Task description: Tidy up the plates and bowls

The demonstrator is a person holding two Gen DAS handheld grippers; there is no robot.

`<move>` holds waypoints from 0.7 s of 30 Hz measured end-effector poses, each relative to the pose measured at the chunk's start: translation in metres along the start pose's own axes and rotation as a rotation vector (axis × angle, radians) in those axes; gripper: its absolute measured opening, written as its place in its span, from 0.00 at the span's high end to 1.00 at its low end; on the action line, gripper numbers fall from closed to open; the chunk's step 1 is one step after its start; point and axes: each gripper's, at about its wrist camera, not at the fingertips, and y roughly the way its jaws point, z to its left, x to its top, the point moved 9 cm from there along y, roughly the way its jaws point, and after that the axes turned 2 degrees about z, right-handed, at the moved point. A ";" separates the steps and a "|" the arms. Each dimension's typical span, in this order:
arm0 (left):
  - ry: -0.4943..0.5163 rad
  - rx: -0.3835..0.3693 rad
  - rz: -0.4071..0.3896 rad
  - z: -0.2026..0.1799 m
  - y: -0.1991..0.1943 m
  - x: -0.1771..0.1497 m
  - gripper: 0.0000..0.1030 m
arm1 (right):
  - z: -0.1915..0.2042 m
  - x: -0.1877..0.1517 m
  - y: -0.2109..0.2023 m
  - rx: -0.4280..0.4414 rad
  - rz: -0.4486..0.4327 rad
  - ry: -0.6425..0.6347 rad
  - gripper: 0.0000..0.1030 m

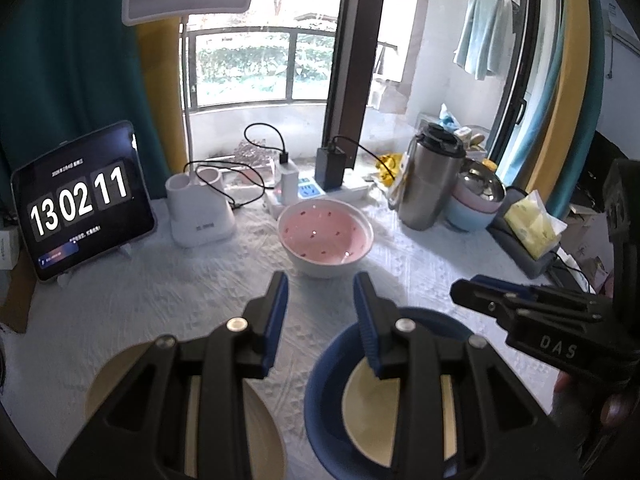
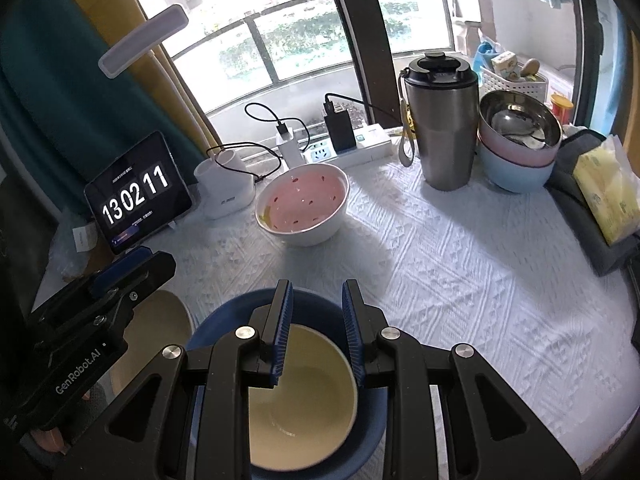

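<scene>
While both grippers hover over the white textured tablecloth [image 2: 460, 264], the left gripper [image 1: 320, 308] has jaws apart, gripping nothing. The right gripper [image 2: 314, 316], jaws also apart and empty, hangs over the cream bowl [image 2: 304, 400] nested in the blue bowl [image 2: 224, 320]. The pink-lined white bowl [image 1: 326, 236] stands beyond. Only the left wrist view shows the hanging towel [image 1: 480, 36].

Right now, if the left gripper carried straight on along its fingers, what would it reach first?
Probably bare tablecloth: the left gripper points down at the cloth just short of the pink bowl, empty-jawed. Continuing along the surface, that bowl comes next; depth is uncertain.
</scene>
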 end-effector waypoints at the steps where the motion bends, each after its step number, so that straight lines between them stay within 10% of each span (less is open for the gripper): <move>1: 0.000 0.002 0.001 0.001 0.002 0.001 0.66 | 0.000 0.002 0.002 0.000 0.000 -0.001 0.74; 21: -0.091 0.037 0.039 0.027 0.074 0.017 0.65 | -0.027 0.045 0.063 0.013 0.031 -0.042 0.74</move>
